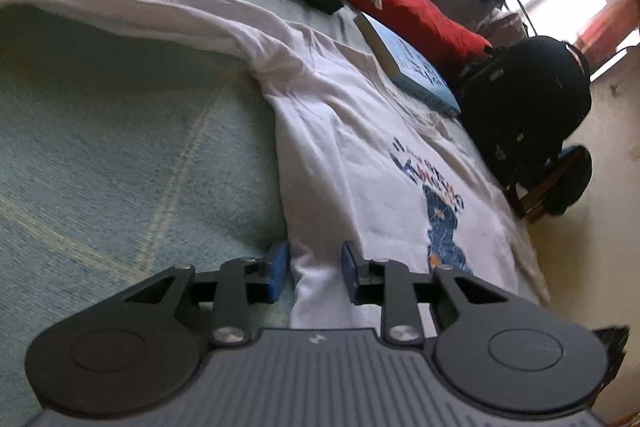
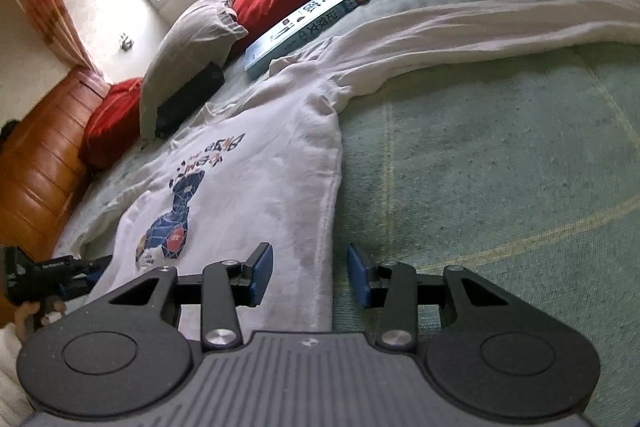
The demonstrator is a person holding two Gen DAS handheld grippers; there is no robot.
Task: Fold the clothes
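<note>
I see the white sweatshirt (image 1: 360, 131) flat on the green bedspread (image 1: 120, 147), its hem cut off under both gripper bodies. Left gripper (image 1: 315, 275) and right gripper (image 2: 310, 275) both straddle a bottom side edge, jaws parted, pads not pinching. Print at 12 o'clock is blurred; blue book (image 2: 304, 27) beyond the collar.

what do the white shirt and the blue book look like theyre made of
White shirt: soft matte knit, probably cotton, judging by its limp folds and printed graphic. Blue book: paper pages with a smooth, slightly glossy cover; the pale page edge shows along its side.
</note>
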